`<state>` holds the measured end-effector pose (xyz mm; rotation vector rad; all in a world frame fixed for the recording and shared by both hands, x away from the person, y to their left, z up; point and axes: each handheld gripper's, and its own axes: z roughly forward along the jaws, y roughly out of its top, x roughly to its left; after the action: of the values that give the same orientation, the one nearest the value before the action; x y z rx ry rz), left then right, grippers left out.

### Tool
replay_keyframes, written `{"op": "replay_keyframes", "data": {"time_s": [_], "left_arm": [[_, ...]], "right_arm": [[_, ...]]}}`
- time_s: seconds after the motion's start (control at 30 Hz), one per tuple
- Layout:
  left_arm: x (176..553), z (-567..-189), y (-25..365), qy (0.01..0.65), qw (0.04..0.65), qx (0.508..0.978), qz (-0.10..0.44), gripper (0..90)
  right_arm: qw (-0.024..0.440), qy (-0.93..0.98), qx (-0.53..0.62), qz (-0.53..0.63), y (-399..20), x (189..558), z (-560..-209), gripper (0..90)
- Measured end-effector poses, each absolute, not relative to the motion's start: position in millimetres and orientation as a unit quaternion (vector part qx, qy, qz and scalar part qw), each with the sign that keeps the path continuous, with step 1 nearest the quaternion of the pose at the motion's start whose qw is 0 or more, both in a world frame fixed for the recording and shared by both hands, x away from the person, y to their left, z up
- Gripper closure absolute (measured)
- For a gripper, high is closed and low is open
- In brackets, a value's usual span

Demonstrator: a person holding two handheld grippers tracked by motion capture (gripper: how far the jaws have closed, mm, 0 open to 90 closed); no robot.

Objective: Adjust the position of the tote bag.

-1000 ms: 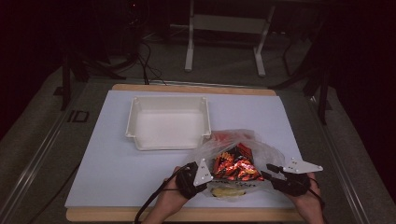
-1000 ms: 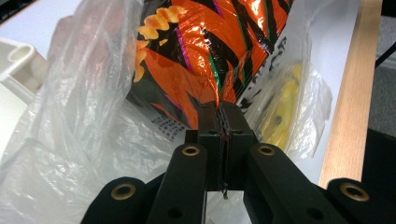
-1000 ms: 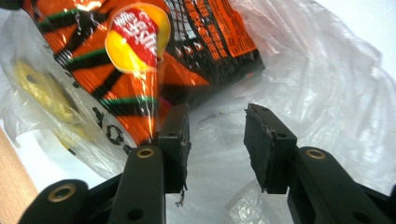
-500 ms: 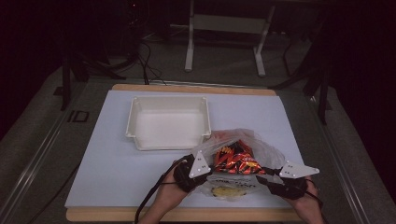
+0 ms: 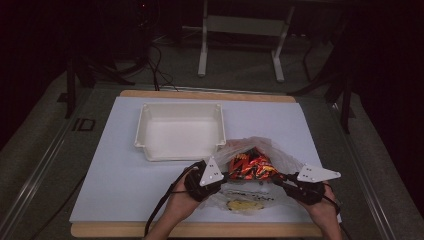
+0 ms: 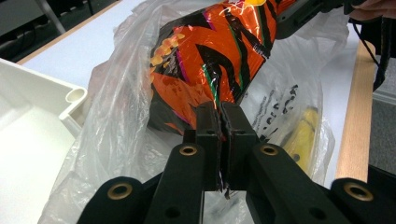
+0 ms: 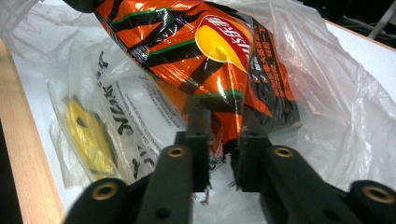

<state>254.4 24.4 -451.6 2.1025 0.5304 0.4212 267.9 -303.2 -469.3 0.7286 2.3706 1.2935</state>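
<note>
Snack bag [image 5: 252, 166], orange with black stripes, lies inside a clear plastic bag [image 5: 280, 155] near the front edge of the white mat [image 5: 110, 165], between our 2 grippers. Going left to right in the high view: the white tray [image 5: 180, 131] stands behind and left of the bag, apart from it; our left gripper [image 5: 220, 176] meets the snack bag's left end; the snack bag spans the middle; our right gripper [image 5: 280, 179] meets its right end. In the left gripper view the jaws are pressed together on the crimped end of the snack bag [image 6: 210, 60], with the tray corner [image 6: 74, 95] just beside the plastic bag [image 6: 116, 121]. In the right gripper view the jaws have just been closing, and the foil edge of the snack bag [image 7: 210, 56] is pinched between them with a narrow gap left. A yellow item [image 7: 88, 135] lies under the printed plastic, beside the table's wooden edge [image 7: 23, 154].
</note>
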Motion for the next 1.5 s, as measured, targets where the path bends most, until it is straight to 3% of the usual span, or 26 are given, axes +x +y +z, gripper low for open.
{"op": "replay_keyframes", "data": {"time_s": [0.13,0.27,0.4,1.0,1.5], "left_arm": [[255.0,-451.3,25.8,0.212,0.455,0.848,0.172,81.5],[257.0,-451.9,27.0,0.217,0.451,0.846,0.184,64.4],[261.2,-452.6,29.7,0.224,0.455,0.842,0.186,56.6],[283.7,-438.0,21.5,0.219,0.456,0.833,0.224,45.5],[302.1,-432.6,7.5,0.168,0.508,0.825,0.181,44.8]], "right_arm": [[0.173,0.832,0.256,0.460,-302.6,270.3,-467.3,85.2],[0.172,0.828,0.256,0.469,-302.8,272.2,-464.0,87.0],[0.173,0.824,0.252,0.477,-303.0,275.5,-458.6,87.4],[0.155,0.791,0.237,0.542,-313.9,280.8,-439.9,88.6],[0.131,0.778,0.217,0.575,-323.0,281.1,-434.3,88.8]]}}
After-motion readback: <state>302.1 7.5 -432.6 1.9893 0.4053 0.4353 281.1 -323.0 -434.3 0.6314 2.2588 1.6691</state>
